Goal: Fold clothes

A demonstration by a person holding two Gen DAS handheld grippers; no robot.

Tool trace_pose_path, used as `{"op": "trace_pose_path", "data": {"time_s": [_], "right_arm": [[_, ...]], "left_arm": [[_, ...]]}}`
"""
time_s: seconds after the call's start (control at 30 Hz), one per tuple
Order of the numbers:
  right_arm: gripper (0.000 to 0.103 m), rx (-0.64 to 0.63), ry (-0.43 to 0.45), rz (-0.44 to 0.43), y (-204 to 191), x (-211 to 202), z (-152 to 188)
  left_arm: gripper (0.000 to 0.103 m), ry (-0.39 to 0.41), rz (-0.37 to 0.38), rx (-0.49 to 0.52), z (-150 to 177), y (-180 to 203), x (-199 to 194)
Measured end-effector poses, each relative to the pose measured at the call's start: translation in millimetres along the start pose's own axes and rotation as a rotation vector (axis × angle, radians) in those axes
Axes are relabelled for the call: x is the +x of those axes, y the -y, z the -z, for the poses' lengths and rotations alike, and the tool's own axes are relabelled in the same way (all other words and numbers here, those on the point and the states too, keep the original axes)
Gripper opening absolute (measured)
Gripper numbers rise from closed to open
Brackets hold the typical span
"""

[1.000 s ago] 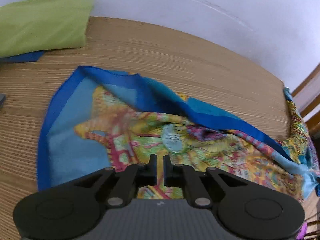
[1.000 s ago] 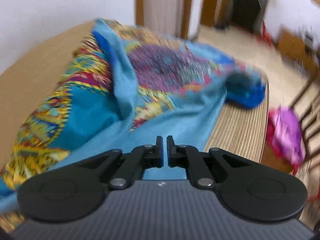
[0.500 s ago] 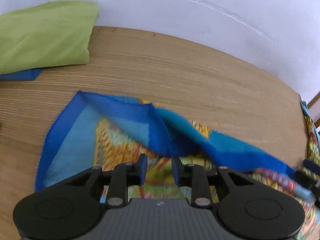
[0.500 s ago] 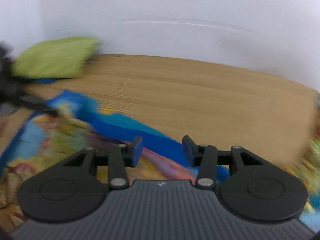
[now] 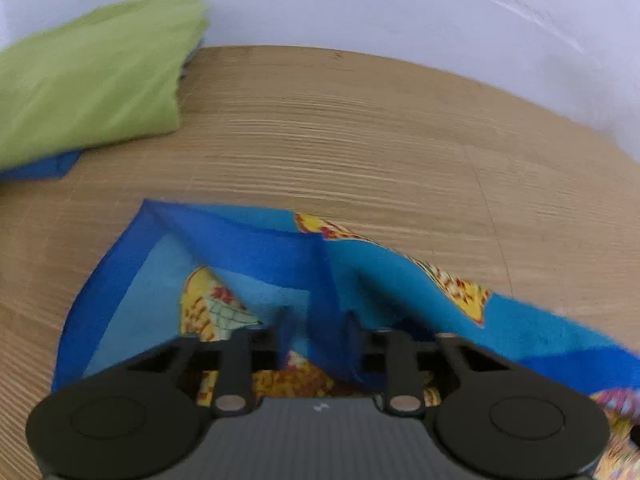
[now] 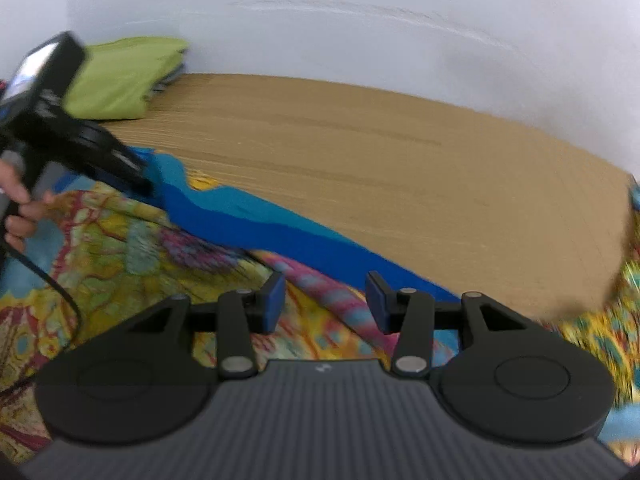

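Right gripper (image 6: pixel 325 300) hung over patterned scarf (image 6: pixel 120 264), fingers spread wide, gripping nothing. Left gripper (image 5: pixel 316 330) likewise parted – raised blue fold of scarf (image 5: pixel 312 264) stood between fingers, whether touching could not be told. Scarf lay rumpled across near part of wooden bench (image 5: pixel 360 140). Far left by white wall – folded green cloth (image 5: pixel 88 76) on bench.
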State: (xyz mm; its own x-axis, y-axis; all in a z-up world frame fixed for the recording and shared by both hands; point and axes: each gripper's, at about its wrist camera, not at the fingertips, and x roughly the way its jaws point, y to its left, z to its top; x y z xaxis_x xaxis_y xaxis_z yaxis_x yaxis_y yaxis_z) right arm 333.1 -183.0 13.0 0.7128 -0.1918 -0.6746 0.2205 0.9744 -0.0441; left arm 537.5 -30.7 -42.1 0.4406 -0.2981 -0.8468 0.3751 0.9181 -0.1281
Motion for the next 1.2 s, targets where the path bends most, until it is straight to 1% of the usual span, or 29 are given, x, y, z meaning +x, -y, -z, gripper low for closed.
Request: {"op": "trace_pose_path", "data": {"time_s": [0.07,0.23,0.37,0.47,0.5,0.6,0.7,0.83,1.0,1.2], "right_arm": [[0.047,0.028,-0.013,0.026,8.8,-1.0,8.7],[0.047,0.032,-0.021,0.091,24.1,-7.9,27.1],[0.047,0.034,-0.032,0.148,42.4,-17.5,38.9],[0.047,0.02,-0.035,0.193,61.5,-26.8,45.4],[0.047,0.005,-0.038,0.209,68.2,-30.0,46.9],[0.047,-0.049,-0.048,0.273,84.4,-35.5,51.1],[0.047,-0.103,-0.052,0.314,96.9,-39.6,53.7],[0.047,-0.188,-0.081,0.297,98.7,-40.2,54.7],[0.047,-0.267,-0.08,0.214,95.5,-52.7,53.2],[0.047,-0.385,-0.09,0.109,92.1,-57.9,50.0]], "left_arm": [[0.002,-0.002,0.041,-0.075,1.3,-16.3,-6.0],[0.002,0.039,0.063,-0.128,12.1,-34.8,-31.2],[0.001,0.073,0.103,-0.209,15.3,-54.1,-57.6],[0.001,0.122,0.136,-0.265,12.8,-70.7,-84.4],[0.001,0.151,0.146,-0.288,9.3,-78.2,-97.3],[0.002,0.246,0.141,-0.315,-4.5,-96.9,-134.3],[0.002,0.31,0.128,-0.317,-15.7,-108.6,-161.6],[0.002,0.341,0.115,-0.312,-19.9,-113.0,-178.2],[0.002,0.354,0.133,-0.313,-16.9,-114.1,-191.6],[0.002,0.361,0.127,-0.291,-7.5,-113.2,-205.4]]}}
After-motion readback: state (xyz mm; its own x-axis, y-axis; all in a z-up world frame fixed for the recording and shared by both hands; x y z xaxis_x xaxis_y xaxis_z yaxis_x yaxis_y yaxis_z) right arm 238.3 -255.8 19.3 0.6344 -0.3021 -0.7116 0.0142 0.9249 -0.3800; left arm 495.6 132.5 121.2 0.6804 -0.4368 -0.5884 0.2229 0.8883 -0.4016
